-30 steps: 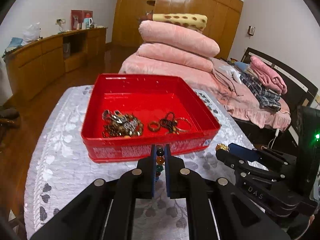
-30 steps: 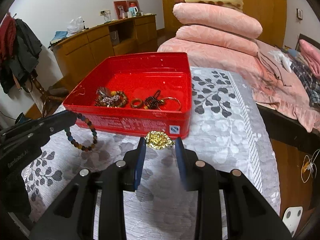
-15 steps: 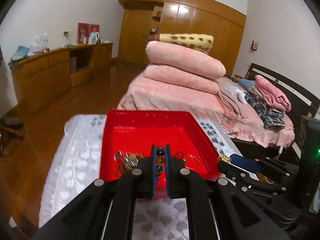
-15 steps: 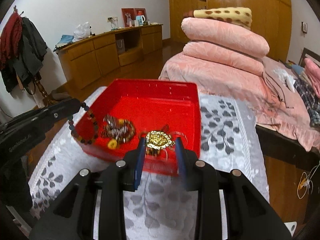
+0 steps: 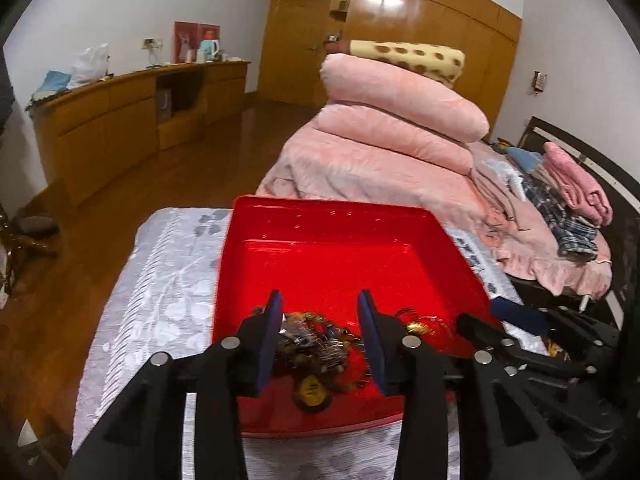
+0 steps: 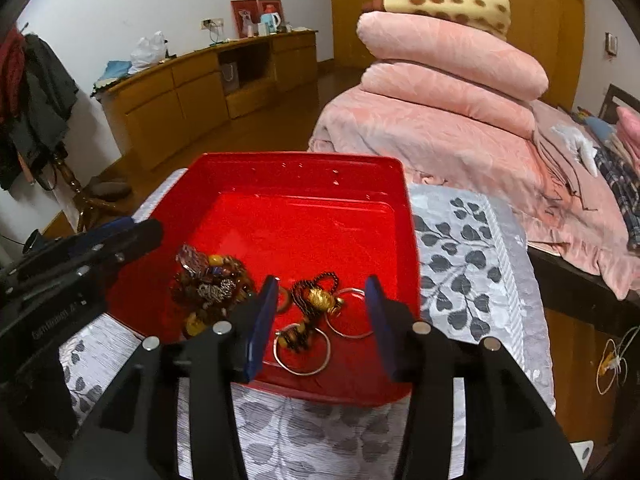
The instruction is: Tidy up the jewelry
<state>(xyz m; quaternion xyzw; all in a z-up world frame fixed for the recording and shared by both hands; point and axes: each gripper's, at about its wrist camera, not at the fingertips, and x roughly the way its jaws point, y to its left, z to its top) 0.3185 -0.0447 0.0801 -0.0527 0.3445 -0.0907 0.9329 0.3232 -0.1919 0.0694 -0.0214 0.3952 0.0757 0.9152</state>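
**Both grippers spread wide over the red tray**

On the left, the left gripper (image 5: 320, 320) hangs over the near end of the red tray (image 5: 340, 216), its blue-padded fingers (image 5: 269, 336) set wide apart with nothing between them. Right below that gap lies a tangled pile of beads (image 5: 316, 344) and metal bits, a little blurred in the left wrist view, with a round yellow piece (image 5: 312, 390) at its near edge. In the right wrist view the same pile (image 6: 208, 284) sits in the tray's near left part, and the left gripper's black arm reaches in beside it.

Further right, the right gripper (image 6: 322, 312) is also over the tray (image 6: 300, 160), fingers (image 6: 262, 320) wide and holding nothing. Between them on the tray floor are a gold pendant (image 6: 320, 298) resting on a dark beaded strand (image 6: 316, 280), and two thin silver rings (image 6: 302, 354), one nearer and one just to its right.

The tray stands on a table under a grey leaf-patterned cloth (image 6: 464, 264). Beyond it on the right is a bed (image 6: 448, 144) stacked with pink quilts.
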